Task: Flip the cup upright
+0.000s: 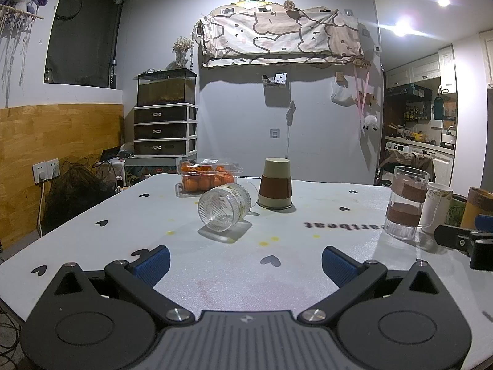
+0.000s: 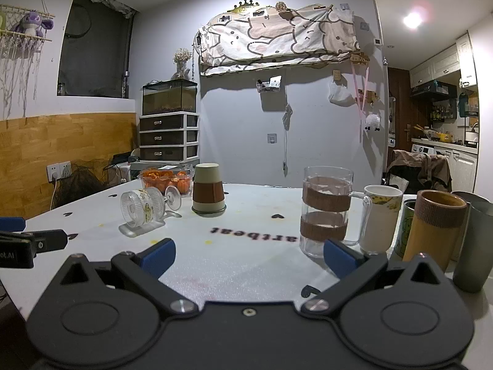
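Note:
A beige cup with a brown sleeve stands upside down near the middle of the white table; it also shows in the right wrist view. A ribbed stemmed glass lies on its side just left of it, mouth toward me; it also shows in the right wrist view. My left gripper is open and empty, low over the table, in front of the lying glass. My right gripper is open and empty, farther right.
A clear tub of oranges sits behind the glass. At the right stand a tall glass mug with brown bands, a white mug, a brown tumbler and a grey cup. The right gripper's finger shows at the left view's right edge.

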